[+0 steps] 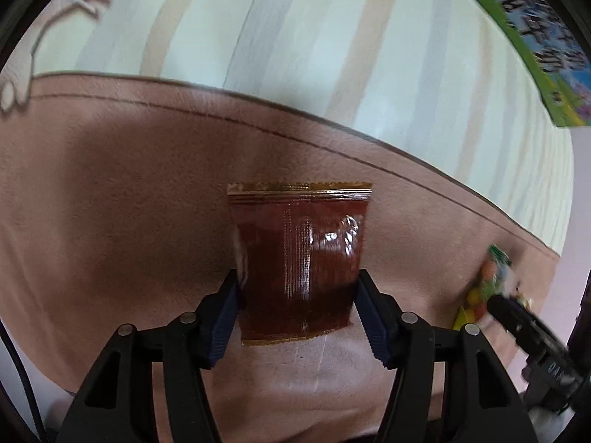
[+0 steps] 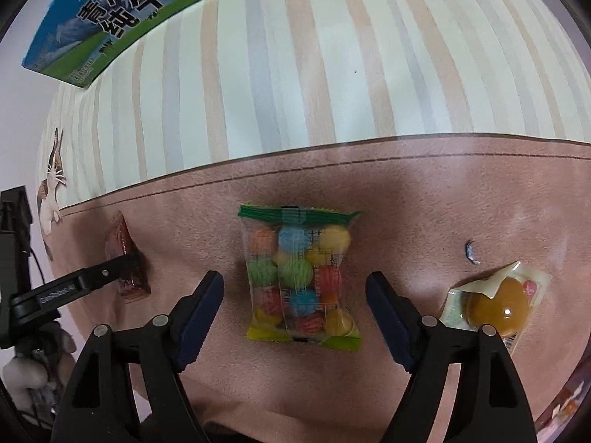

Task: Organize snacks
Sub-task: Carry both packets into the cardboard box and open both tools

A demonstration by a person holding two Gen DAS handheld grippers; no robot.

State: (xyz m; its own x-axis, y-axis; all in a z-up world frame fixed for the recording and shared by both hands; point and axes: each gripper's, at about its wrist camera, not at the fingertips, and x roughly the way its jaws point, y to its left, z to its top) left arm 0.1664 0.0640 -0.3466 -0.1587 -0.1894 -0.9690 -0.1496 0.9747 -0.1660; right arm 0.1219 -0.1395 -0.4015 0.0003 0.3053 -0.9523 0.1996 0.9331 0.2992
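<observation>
A pink mat covers the striped tabletop. The left gripper pinches the light, crinkly brown packet by its side edges; the right gripper stands open astride the candy-ball bag, slippery and lumpy, best squeezed mid-sides.

Pinkish-brown suede-like mat with a stitched edge, spread over a striped tablecloth. On the mat: dark red snack packet, clear bag of coloured candy balls, orange jelly cup. On the cloth: green-and-blue milk carton.
</observation>
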